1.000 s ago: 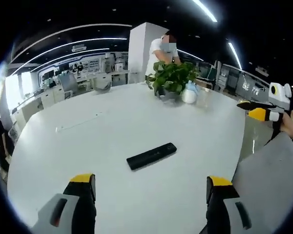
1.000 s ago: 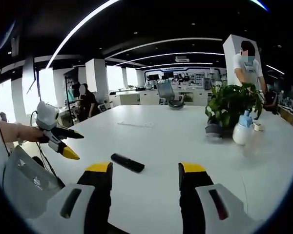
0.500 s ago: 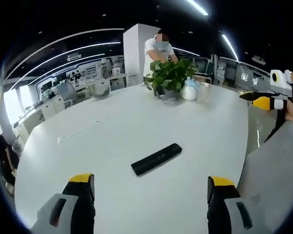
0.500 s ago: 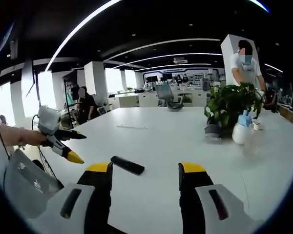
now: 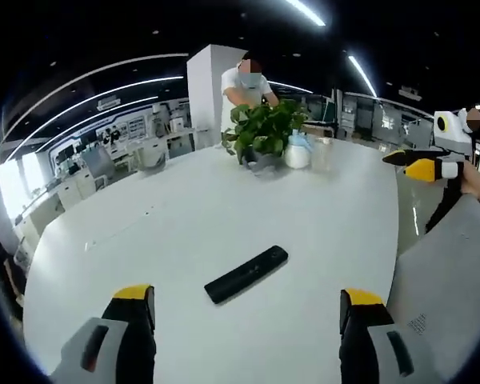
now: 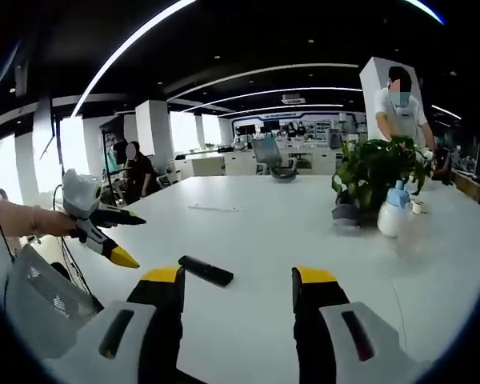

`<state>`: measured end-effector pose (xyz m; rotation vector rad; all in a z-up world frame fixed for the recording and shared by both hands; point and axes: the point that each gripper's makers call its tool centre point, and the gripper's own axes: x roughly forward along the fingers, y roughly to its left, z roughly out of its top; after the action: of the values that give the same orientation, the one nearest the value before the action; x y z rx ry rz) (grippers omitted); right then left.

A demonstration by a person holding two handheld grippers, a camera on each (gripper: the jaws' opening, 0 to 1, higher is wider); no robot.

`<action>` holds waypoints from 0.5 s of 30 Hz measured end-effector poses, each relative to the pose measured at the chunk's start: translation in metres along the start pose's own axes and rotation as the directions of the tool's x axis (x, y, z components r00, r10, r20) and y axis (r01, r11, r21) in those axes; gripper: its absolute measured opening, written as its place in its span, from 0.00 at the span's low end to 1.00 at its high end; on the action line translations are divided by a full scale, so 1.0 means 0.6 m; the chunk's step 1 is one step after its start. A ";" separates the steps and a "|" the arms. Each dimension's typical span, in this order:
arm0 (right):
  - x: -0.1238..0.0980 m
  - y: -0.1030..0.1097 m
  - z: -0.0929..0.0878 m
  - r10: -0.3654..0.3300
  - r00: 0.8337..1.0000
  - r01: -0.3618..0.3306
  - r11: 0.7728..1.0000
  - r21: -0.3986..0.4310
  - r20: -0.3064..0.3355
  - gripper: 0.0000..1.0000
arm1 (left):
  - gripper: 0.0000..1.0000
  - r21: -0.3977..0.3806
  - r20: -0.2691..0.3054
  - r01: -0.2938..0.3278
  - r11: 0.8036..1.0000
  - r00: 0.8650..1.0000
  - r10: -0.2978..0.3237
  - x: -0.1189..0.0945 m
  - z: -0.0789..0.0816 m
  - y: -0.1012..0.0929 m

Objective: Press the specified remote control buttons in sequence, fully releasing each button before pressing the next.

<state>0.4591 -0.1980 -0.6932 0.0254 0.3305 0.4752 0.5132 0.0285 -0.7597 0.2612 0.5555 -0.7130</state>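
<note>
We hold the left tongs (image 5: pixel 248 308) released, their two yellow-tipped black jaws standing wide apart and gripping nothing, raised above the near edge of the big white oval bench (image 5: pixel 184 216). Just ahead of them, a little nearer the left jaw than the right, lies the slim black plastic remote control (image 5: pixel 246 274), flat on the bench top and set at a slant, touching neither jaw. Our right tongs (image 6: pixel 236 300) are likewise released and empty, jaws parted; in the right gripper view the remote lies just beyond the left jaw's tip, with the left tongs hovering off to its left, their yellow tips apart and pointing towards it without contact. In the left gripper view the right tongs appear far off to the right, beyond the bench edge, well apart from the remote. Further out ahead of both tongs, near the far side of the bench, stands a leafy green potted plant (image 5: pixel 264 132) with a white spray bottle with a pale blue top (image 6: pixel 394 211) just beside it, and a person in a white top (image 5: pixel 244 84) stands behind them. We judge that the task is at its very opening: no jaw rests on any button, so the whole sequence of presses appears to be left, and we cannot make out the buttons themselves from here.
</note>
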 end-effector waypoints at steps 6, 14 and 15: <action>0.000 -0.002 -0.001 -0.004 1.000 0.004 1.000 -0.006 -0.003 0.55 | 1.00 0.003 0.021 0.021 1.000 1.000 -0.021 0.006 0.017 -0.004; 0.000 -0.005 -0.002 -0.009 1.000 0.009 1.000 -0.004 -0.006 0.55 | 1.00 0.028 0.018 0.047 0.999 0.999 -0.047 0.016 0.025 -0.011; 0.000 -0.005 -0.003 -0.010 1.000 0.010 1.000 -0.004 -0.006 0.55 | 1.00 0.038 0.013 0.047 0.998 0.999 -0.048 0.017 0.025 -0.011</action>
<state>0.4598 -0.2009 -0.6950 0.0190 0.3355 0.4665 0.5210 0.0119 -0.7534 0.2790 0.5368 -0.7714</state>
